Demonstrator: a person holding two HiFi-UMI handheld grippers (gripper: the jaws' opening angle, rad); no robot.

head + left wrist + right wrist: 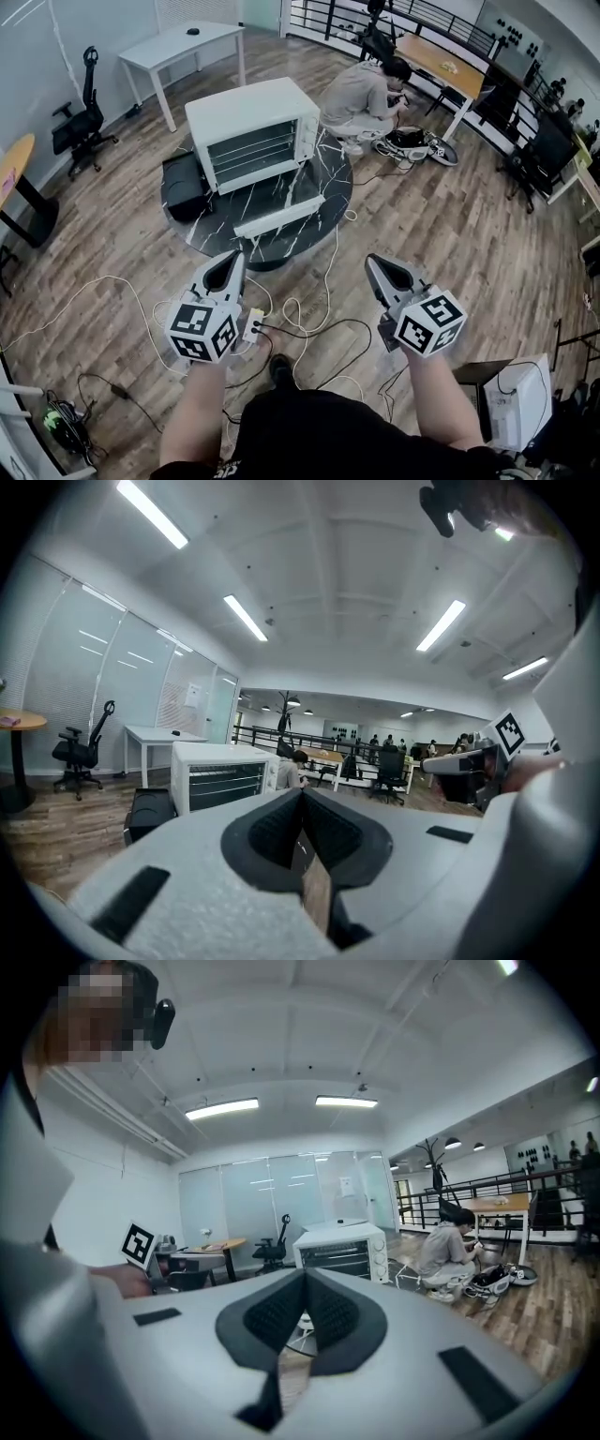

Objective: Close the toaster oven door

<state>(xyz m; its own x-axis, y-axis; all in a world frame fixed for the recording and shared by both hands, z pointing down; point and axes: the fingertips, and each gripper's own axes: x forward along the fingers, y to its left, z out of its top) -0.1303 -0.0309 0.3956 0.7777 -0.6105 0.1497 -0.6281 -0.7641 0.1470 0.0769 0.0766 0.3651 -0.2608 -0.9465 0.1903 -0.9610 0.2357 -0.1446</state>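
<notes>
A white toaster oven (251,131) stands on a round black marble table (323,192). Its door (278,217) hangs open, folded down toward me, and the racks inside show. Both grippers hang well short of the table, above the floor. My left gripper (230,258) is shut and holds nothing, and so is my right gripper (373,262). In the left gripper view the toaster oven (223,775) lies ahead beyond the closed left gripper (302,794). The right gripper view shows the toaster oven (342,1249) past the closed right gripper (306,1279).
A black box (183,183) sits at the table's left edge. Cables (300,319) and a power strip (253,325) lie on the wood floor between me and the table. A person (366,94) crouches behind the table. A white desk (183,47) and an office chair (80,122) stand far left.
</notes>
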